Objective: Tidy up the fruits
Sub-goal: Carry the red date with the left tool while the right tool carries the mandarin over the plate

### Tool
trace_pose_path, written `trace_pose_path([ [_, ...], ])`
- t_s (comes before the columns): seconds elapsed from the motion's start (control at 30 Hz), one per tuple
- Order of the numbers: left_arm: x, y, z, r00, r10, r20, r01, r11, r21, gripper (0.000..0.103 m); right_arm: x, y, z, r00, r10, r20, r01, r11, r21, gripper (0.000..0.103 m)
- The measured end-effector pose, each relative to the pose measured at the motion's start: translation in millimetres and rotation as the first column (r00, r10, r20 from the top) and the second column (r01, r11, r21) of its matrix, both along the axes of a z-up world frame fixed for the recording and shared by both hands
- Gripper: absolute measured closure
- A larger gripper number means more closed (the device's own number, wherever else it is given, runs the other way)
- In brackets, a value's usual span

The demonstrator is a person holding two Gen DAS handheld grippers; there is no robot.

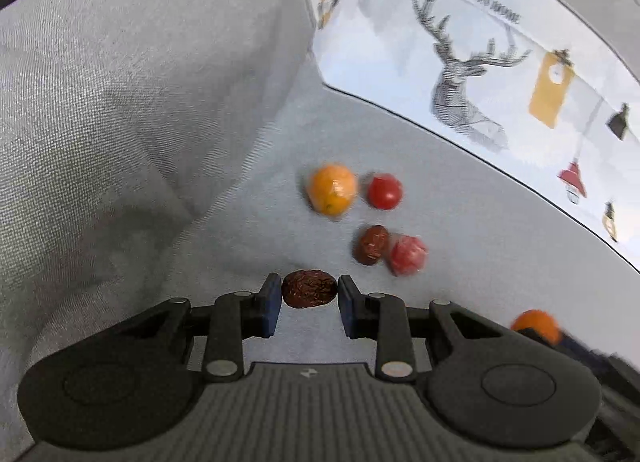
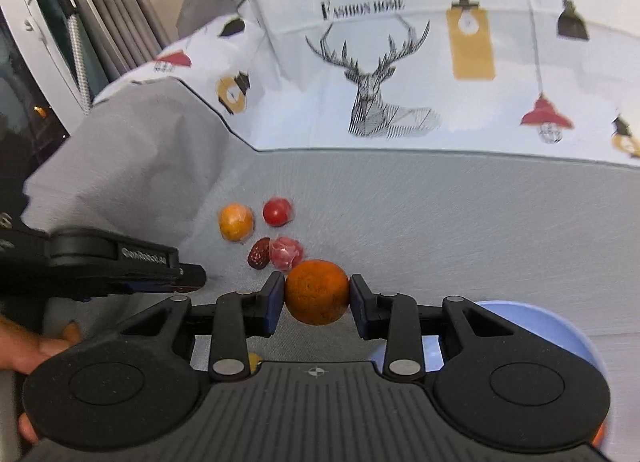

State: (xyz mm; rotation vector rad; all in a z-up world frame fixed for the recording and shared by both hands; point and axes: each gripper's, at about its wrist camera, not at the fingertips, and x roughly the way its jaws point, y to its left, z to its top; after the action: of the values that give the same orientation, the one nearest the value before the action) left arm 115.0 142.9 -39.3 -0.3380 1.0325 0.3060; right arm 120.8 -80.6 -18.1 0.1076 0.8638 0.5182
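Observation:
My left gripper (image 1: pixel 309 294) is shut on a dark wrinkled red date (image 1: pixel 309 288), held above the grey cloth. My right gripper (image 2: pixel 317 294) is shut on an orange (image 2: pixel 317 291); that orange also shows at the right edge of the left wrist view (image 1: pixel 536 324). On the cloth beyond lie a yellow-orange citrus (image 1: pixel 333 188) (image 2: pixel 236 221), a red tomato (image 1: pixel 384 191) (image 2: pixel 277 211), a second date (image 1: pixel 371 245) (image 2: pixel 259 253) and a pink-red wrapped fruit (image 1: pixel 408 254) (image 2: pixel 285 251). The left gripper's body (image 2: pixel 120 262) enters the right wrist view from the left.
A blue bowl (image 2: pixel 560 326) sits under my right gripper at lower right. A grey cushion (image 1: pixel 132 102) rises on the left. A white cloth printed with a deer and lamps (image 2: pixel 380 82) covers the back. A hand (image 2: pixel 36 346) shows at the left edge.

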Motion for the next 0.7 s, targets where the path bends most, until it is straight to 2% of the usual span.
trace_pose_path([
  [0.17, -7, -13, 8, 0.997, -0.066, 0.042, 0.067, 0.998, -0.015, 0.069, -20, -43, 53, 0.997, -0.058, 0.049, 0.057, 0.998, 0.015, 0.066],
  [0.27, -10, -21, 13, 0.993, -0.097, 0.067, 0.099, 0.995, -0.027, 0.069, -42, -66, 65, 0.993, -0.084, 0.088, 0.086, 0.996, -0.024, 0.066],
  [0.33, -11, -27, 15, 0.99, -0.119, 0.081, 0.121, 0.992, -0.026, 0.069, -54, -83, 60, 0.99, -0.116, 0.081, 0.119, 0.993, -0.024, 0.066],
  [0.47, -14, -37, 20, 0.982, -0.158, 0.104, 0.159, 0.987, -0.001, 0.069, -63, -113, 38, 0.975, -0.224, -0.011, 0.224, 0.975, -0.017, 0.066],
  [0.7, -27, -42, 31, 0.974, -0.167, 0.155, 0.168, 0.986, 0.008, 0.069, -61, -133, 28, 0.961, -0.275, -0.004, 0.275, 0.96, -0.046, 0.066],
])
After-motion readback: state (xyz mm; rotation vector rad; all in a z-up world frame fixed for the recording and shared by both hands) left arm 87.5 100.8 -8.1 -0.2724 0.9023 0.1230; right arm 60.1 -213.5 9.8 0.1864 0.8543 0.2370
